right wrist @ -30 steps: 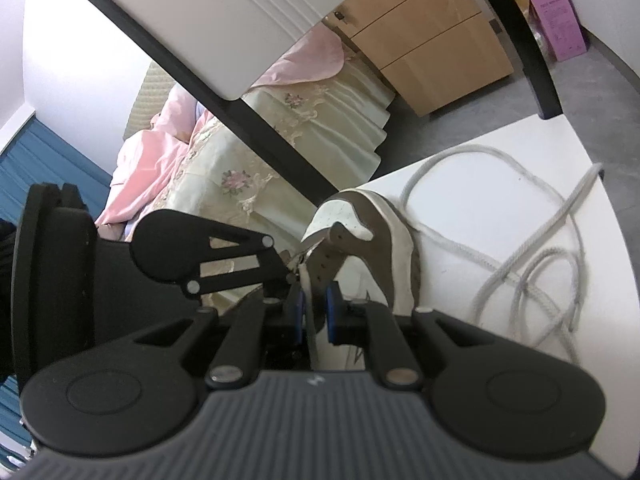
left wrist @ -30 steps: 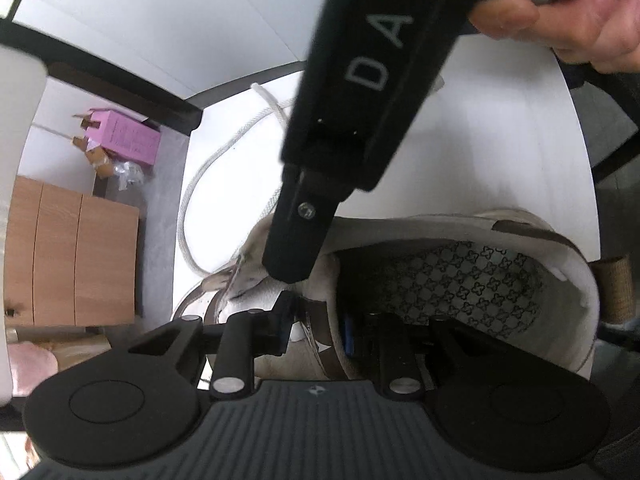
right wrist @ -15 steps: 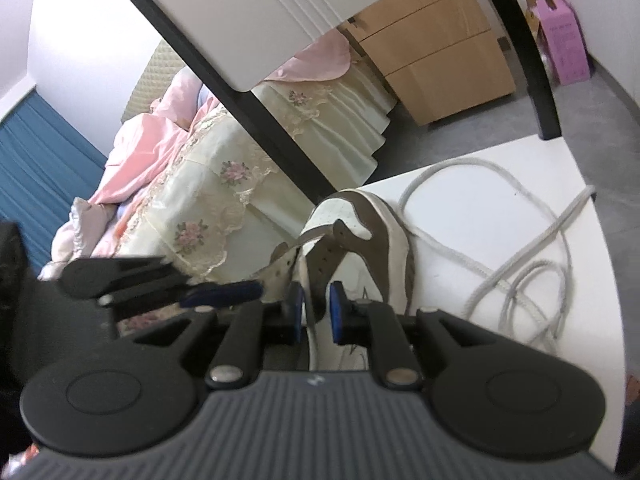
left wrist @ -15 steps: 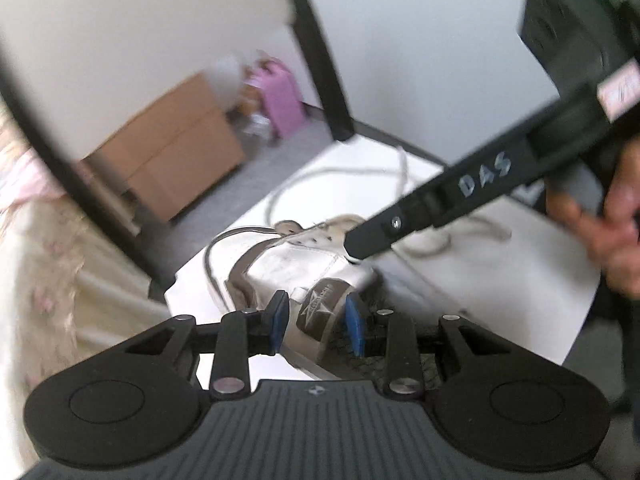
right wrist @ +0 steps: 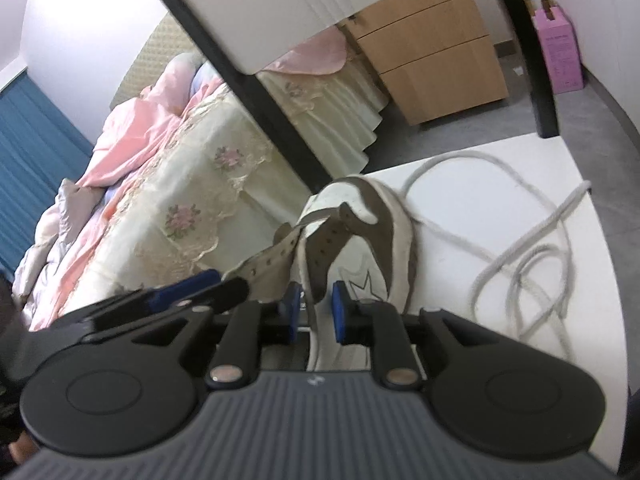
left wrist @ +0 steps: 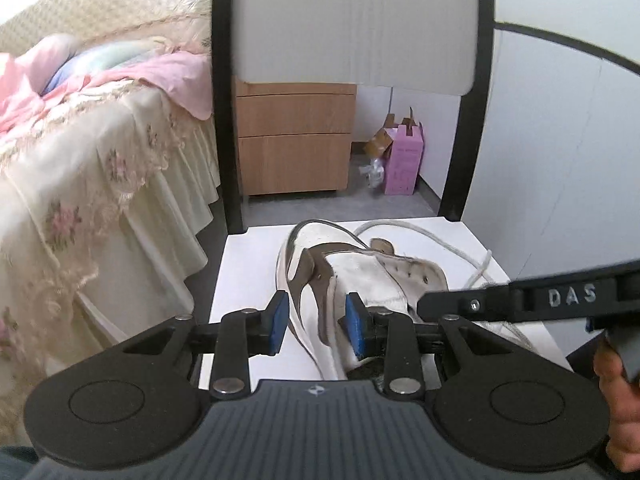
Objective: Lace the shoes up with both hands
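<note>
White table [right wrist: 500,184] runs out ahead of both my cameras, with a frilled bed [left wrist: 100,160] off its left edge and a wooden drawer unit on the floor beyond. On the table's left side the shoe [left wrist: 360,276] sits with its toe pointing away from me, and I have come at it from the near end, I think to steady it and spread its opening so the eyelets face up. My left gripper [left wrist: 317,325] stands partly open astride the shoe's left side wall, the pads close beside it but, as far as I can see, not pinching. My right gripper [right wrist: 317,308] has just been opening its jaws; they stand narrow, with the edge of the eyelet flap [right wrist: 276,256] between the pads (loose there, it seems, not clamped). Right of the shoe the lace [right wrist: 520,264] lies in slack loops, well apart from either gripper. Every eyelet I can see is empty, so I judge threading has not begun.
</note>
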Available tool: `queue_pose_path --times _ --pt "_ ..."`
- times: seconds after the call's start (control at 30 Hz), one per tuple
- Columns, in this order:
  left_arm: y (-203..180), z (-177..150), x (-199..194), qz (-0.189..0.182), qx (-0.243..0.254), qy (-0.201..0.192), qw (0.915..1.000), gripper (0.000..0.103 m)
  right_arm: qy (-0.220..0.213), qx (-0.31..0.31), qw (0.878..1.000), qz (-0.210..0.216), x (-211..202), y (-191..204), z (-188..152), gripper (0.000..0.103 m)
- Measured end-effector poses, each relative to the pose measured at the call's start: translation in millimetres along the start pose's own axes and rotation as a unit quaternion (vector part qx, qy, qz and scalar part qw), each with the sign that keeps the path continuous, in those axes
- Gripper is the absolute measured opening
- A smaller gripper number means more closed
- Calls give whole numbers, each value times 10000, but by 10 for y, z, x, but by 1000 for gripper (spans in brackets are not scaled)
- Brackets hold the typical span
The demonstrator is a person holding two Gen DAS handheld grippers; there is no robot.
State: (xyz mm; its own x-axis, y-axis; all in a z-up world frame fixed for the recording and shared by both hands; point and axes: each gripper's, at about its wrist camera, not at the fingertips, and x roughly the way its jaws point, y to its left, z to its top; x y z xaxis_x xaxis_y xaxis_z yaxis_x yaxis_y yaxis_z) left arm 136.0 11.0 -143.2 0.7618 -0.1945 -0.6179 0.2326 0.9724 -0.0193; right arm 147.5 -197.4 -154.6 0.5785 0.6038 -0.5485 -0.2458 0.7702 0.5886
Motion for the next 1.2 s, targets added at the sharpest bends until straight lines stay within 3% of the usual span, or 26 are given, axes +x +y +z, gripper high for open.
queue_pose_path --times 0.13,0.33,0.5,0.63,0.97,1.2 --pt "-1 -71 64 3 -4 -36 10000 35 47 -78 10000 23 -7 44 -27 19" --pt "-15 -134 178 77 119 -78 9999 35 -353 268 9990 14 -241 -98 65 19" --pt "25 -134 191 101 -20 -173 9998 35 -545 651 9933 -780 -336 -334 166 19" --pt "35 -149 180 109 -68 -182 9998 35 -440 894 9840 -1479 -347 -520 163 19" --pt "64 -212 214 98 -206 -64 9997 35 -286 1074 9751 -1919 -389 -697 49 19" --pt "100 -169 187 -87 -462 -153 9988 35 -478 1035 9705 -2124 -505 -701 46 19"
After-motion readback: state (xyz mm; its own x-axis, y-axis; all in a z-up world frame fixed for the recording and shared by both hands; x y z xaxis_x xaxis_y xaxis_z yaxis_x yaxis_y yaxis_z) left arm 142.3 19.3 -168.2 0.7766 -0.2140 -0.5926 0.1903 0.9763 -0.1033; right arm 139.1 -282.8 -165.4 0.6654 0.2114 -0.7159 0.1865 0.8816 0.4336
